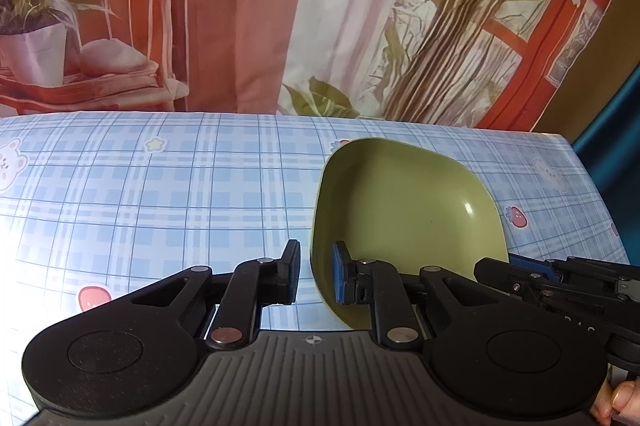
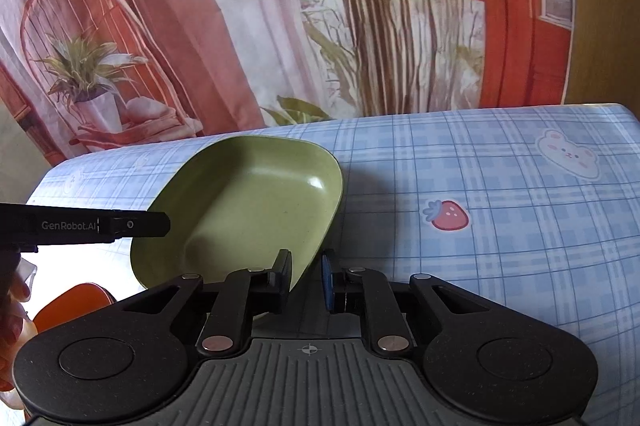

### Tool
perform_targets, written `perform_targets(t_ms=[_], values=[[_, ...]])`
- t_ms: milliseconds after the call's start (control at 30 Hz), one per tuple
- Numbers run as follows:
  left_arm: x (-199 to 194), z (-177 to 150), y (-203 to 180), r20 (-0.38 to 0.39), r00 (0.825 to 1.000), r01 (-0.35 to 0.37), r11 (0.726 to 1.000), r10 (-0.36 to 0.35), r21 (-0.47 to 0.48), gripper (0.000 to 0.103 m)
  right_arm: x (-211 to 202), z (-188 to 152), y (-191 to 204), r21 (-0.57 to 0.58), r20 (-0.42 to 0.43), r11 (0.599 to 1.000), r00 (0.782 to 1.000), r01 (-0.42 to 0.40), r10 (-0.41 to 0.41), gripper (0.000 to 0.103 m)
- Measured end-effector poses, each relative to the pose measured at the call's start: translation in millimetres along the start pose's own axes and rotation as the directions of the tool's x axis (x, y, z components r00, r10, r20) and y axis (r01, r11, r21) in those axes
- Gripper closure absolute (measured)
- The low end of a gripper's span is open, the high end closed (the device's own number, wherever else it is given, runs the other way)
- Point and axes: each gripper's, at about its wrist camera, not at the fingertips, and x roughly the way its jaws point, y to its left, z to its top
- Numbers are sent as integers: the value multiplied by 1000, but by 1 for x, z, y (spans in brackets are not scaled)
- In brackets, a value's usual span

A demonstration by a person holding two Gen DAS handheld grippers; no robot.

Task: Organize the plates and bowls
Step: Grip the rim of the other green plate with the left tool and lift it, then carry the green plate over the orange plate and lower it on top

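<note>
A green square bowl (image 1: 404, 210) is tilted above the blue plaid table, held at two edges. My left gripper (image 1: 316, 276) straddles its near-left rim, one finger outside and the blue pad (image 1: 339, 278) inside, with a small gap showing. My right gripper (image 2: 306, 280) straddles the bowl's (image 2: 248, 202) near-right rim the same way. The right gripper's body shows in the left wrist view (image 1: 560, 286), and the left gripper's side shows in the right wrist view (image 2: 92, 225).
The table (image 1: 160, 194) carries a blue plaid cloth with bear and strawberry stickers. A printed curtain backdrop (image 1: 248, 10) hangs behind the far edge. An orange object (image 2: 72, 302) lies low at the left of the right wrist view.
</note>
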Motion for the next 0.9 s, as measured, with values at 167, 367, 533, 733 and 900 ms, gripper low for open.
perform_targets(t_ms=[167,367,533,733,900], values=[[-1,-2,-3,4,1000,0,999,0,39,91,0,-1,0,-6,3,1000,1000,5,-5,89],[-13,-4,-8,23,1000,-20,998,19,62,91,-5,-2,7,-39,14,999,1000,25,-24,90],[-34,-5,-14,52,998,-26,996,21,87,91,-17,1,9,-40,33,999,999,31,-30,91],[-60,-11,-17,74,997,-25,996,18,91,91,-36,3,13,-47,61,998,998,33,-30,93],[-85,-19,-22,105,994,-21,996,12,86,91,-55,4,16,-48,87,998,996,28,-24,95]])
